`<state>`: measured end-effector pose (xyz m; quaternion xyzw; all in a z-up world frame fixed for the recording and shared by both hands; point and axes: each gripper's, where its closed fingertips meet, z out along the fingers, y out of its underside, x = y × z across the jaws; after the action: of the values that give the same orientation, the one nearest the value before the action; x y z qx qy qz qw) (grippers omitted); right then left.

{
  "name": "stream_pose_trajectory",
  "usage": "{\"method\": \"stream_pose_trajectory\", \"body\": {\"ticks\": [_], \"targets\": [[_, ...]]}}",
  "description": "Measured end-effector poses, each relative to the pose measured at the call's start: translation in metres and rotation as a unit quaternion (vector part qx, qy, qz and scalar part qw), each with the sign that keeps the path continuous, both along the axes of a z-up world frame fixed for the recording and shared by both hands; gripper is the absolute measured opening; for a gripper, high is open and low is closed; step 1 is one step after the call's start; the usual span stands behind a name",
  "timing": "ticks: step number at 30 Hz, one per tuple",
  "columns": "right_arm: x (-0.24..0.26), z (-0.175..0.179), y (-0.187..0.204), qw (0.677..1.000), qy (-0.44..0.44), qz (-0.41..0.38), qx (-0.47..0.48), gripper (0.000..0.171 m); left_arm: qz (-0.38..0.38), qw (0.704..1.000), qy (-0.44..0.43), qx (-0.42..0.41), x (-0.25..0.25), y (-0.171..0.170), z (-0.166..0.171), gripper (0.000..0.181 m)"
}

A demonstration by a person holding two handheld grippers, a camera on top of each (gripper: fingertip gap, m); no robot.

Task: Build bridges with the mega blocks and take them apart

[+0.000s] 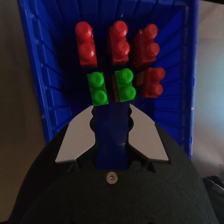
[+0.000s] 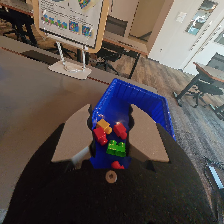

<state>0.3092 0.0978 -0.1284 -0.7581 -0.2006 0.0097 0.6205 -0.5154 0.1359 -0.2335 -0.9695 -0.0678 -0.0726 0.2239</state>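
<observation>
- Left gripper (image 1: 111, 107) first: I'm pointing it steeply down into a blue bin (image 1: 48, 97), fingers spread wide with only the bin floor between them.
- Just past my fingertips stand two green two-stud blocks (image 1: 98, 89), side by side, studs toward me.
- Beyond them, three red two-stud blocks (image 1: 86, 44) in a row, a fourth red block (image 1: 152, 83) beside the right-hand green one; all apart from each other.
- Right gripper (image 2: 110, 130) hovers tilted down over a second blue bin (image 2: 139, 94) at the grey table's (image 2: 36, 97) edge, fingers spread, holding nothing.
- Loose blocks lie on that bin's floor: a yellow block (image 2: 103, 125), two red single-stud blocks (image 2: 100, 135), a green block (image 2: 115, 149) on its side.
- An instruction sheet on a stand (image 2: 70, 21) sits farther back on the table.
</observation>
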Motion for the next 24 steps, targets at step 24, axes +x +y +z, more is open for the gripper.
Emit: {"method": "stream_pose_trajectory", "body": {"ticks": [24], "targets": [[0.006,-0.017,0.011,0.999,-0.031,-0.022,-0.026,0.057,0.021,0.991,0.047,-0.126,-0.024,0.028,-0.063,0.05]]}}
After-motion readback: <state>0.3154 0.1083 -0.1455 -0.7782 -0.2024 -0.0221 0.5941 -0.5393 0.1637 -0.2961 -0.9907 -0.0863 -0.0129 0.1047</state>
